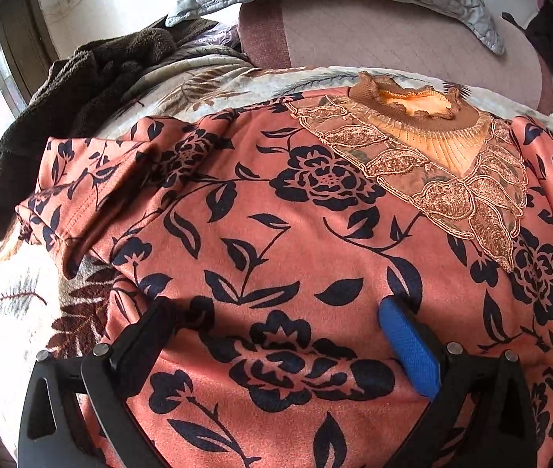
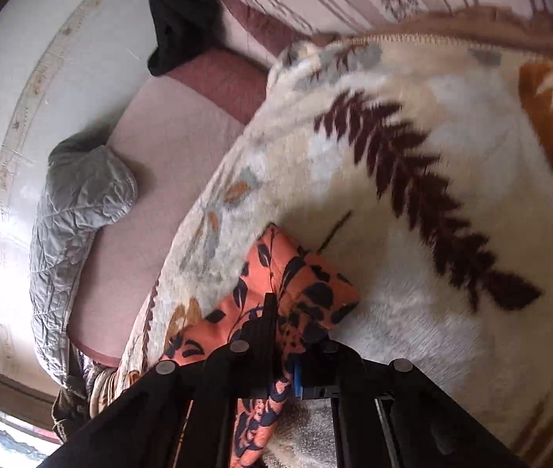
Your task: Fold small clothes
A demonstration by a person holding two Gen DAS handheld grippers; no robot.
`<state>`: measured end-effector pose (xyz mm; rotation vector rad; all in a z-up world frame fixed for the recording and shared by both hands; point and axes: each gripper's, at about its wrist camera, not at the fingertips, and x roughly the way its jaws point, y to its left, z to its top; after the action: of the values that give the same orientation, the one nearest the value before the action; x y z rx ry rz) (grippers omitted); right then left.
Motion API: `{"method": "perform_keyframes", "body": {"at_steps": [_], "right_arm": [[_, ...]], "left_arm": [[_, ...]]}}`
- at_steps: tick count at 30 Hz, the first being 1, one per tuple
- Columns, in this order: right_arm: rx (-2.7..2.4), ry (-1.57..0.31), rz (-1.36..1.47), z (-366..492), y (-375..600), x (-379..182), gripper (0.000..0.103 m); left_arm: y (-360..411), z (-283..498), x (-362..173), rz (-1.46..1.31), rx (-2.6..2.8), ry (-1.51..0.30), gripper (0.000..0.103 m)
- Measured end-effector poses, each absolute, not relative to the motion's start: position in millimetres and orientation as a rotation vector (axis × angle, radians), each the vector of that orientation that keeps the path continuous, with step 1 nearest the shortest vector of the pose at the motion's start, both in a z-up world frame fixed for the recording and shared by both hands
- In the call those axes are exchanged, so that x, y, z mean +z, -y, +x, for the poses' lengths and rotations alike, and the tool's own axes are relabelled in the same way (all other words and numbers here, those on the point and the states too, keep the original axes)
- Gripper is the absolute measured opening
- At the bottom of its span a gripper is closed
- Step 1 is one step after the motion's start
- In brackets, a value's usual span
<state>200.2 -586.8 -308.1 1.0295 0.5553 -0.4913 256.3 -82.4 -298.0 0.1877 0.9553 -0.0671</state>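
Plainly, in the left wrist view the floral top (image 1: 276, 234) lies spread flat, its long axis running from the gripper up to the collar (image 1: 409, 105) at about one o'clock. The left gripper (image 1: 276, 327) stands with jaws wide apart over the lower body of the garment, the blue pad (image 1: 409, 351) resting on or just above the cloth, nothing pinched. One sleeve (image 1: 93, 195) lies folded at ten o'clock.

From the right wrist view, the right gripper (image 2: 288, 351) is clamped together on the other sleeve cuff (image 2: 296, 284), which juts toward twelve o'clock. By my judgement this hand leads the fold, carrying the sleeve inward.

Underneath is a fleecy leaf-patterned blanket (image 2: 413, 234) on a pink mattress (image 2: 167, 148), with a grey quilted pillow (image 2: 81, 210) at nine o'clock.
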Motion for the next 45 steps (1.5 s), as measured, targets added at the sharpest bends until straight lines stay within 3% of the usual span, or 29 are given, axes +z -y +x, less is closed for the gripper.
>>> {"method": "perform_keyframes", "body": {"at_steps": [7,13,16,21,23,24,25,26,32,38,40,42,45], "right_arm": [[-0.769,-0.274,0.849,108,619,-221,0.006],[-0.948,-0.374,0.954,53,675,-248,0.013],[-1.005,-0.502,0.999,49,693,-267,0.028],[-1.046,-0.464,0.982,30,690,-250,0.028],[-1.026,-0.415,0.978,20,675,-236,0.042],[-0.994,-0.384,0.985,16,665,-229,0.054],[-0.955,-0.344,0.989,16,655,-224,0.078],[-0.916,-0.291,0.983,17,642,-214,0.085],[-0.555,-0.266,0.897,72,545,-167,0.086],[-0.032,-0.597,0.902,161,407,-212,0.082],[0.077,-0.707,0.900,182,365,-235,0.074],[0.118,-0.800,0.848,199,334,-251,0.069],[0.166,-0.895,0.818,210,308,-270,0.065]], "left_arm": [[74,253,-298,0.129,-0.088,-0.995,0.103],[81,253,-290,0.214,-0.112,-1.001,0.103],[85,249,-286,0.261,-0.101,-0.953,0.103],[81,246,-268,0.296,-0.080,-0.871,0.103],[71,248,-255,0.292,-0.051,-0.828,0.103],[65,251,-249,0.290,-0.028,-0.806,0.103],[56,255,-242,0.286,0.000,-0.786,0.103],[47,258,-237,0.281,0.030,-0.772,0.103],[-30,293,-246,0.184,0.197,-0.896,0.103],[-96,308,-250,-0.161,0.068,-0.970,0.103],[-108,312,-249,-0.276,0.019,-0.959,0.094],[-112,316,-250,-0.333,-0.023,-0.971,0.067],[-110,321,-257,-0.340,-0.048,-1.008,0.062]]}}
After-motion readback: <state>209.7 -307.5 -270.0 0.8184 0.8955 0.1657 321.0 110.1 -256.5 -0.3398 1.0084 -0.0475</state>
